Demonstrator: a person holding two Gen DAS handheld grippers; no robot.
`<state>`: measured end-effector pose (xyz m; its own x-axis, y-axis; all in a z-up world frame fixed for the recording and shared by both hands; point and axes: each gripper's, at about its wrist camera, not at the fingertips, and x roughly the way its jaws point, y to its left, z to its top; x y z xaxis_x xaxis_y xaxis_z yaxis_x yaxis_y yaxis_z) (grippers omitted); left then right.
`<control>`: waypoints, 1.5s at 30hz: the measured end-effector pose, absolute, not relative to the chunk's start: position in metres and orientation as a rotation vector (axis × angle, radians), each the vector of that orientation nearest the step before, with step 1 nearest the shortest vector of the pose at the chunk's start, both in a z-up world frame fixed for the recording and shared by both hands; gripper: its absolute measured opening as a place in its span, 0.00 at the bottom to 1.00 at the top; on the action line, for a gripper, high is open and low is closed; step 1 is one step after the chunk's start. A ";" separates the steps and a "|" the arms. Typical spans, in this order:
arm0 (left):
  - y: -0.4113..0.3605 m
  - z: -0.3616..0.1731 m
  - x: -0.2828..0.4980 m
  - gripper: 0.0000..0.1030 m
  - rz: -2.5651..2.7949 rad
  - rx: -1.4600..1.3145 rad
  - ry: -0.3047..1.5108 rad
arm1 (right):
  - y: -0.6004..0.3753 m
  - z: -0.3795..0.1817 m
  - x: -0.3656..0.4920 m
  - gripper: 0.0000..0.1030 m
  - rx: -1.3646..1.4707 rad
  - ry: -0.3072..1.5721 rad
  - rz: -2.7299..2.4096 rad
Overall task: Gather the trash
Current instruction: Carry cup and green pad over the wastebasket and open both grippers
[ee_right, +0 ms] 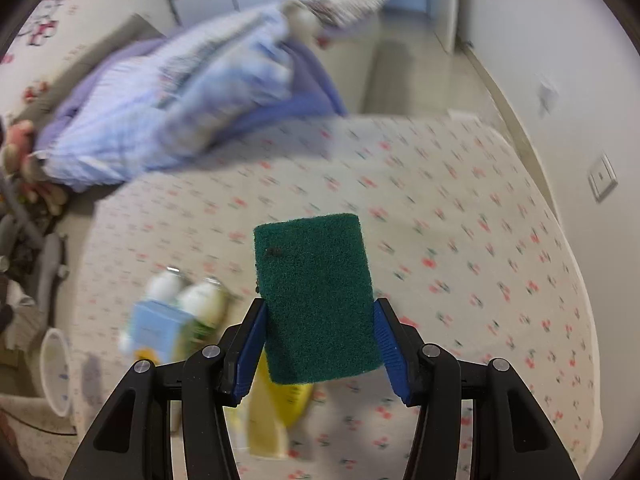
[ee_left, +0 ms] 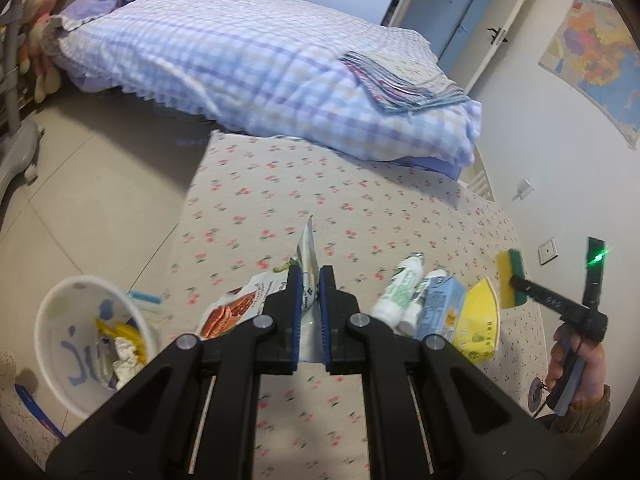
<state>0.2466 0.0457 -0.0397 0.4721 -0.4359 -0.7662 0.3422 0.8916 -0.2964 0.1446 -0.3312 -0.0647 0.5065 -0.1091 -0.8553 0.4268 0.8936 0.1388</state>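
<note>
My left gripper (ee_left: 311, 276) is shut on a snack wrapper (ee_left: 236, 312) with a biscuit picture, whose silver edge sticks up between the blue pads. Down on the floor to the left stands a white bin (ee_left: 52, 320) holding crumpled paper and yellow scraps. Two white bottles (ee_left: 396, 292), a blue carton (ee_left: 440, 312) and a yellow packet (ee_left: 480, 320) lie on the bed to the right. My right gripper (ee_right: 320, 312) is shut on a green and yellow sponge (ee_right: 316, 300), held above the sheet. The left wrist view shows that sponge (ee_left: 505, 270) at the bed's right edge.
The bed has a floral sheet (ee_left: 320, 184), with a checked quilt (ee_left: 240, 64) and a folded cloth (ee_left: 400, 80) at its far end. Tiled floor (ee_left: 100, 200) lies to the left, with a grey stand base (ee_left: 20, 152). A wall with sockets (ee_left: 548, 250) borders the right.
</note>
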 end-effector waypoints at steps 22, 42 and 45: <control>0.235 -0.099 0.265 0.10 -0.115 -0.399 1.156 | -0.092 -0.055 0.181 0.54 0.276 0.983 0.249; 0.283 -0.123 0.275 0.21 0.005 -0.401 1.178 | 0.030 -0.087 0.227 0.55 0.417 1.027 0.487; 0.284 -0.118 0.273 0.21 -0.030 -0.462 1.175 | 0.040 -0.095 0.232 0.55 0.406 1.048 0.492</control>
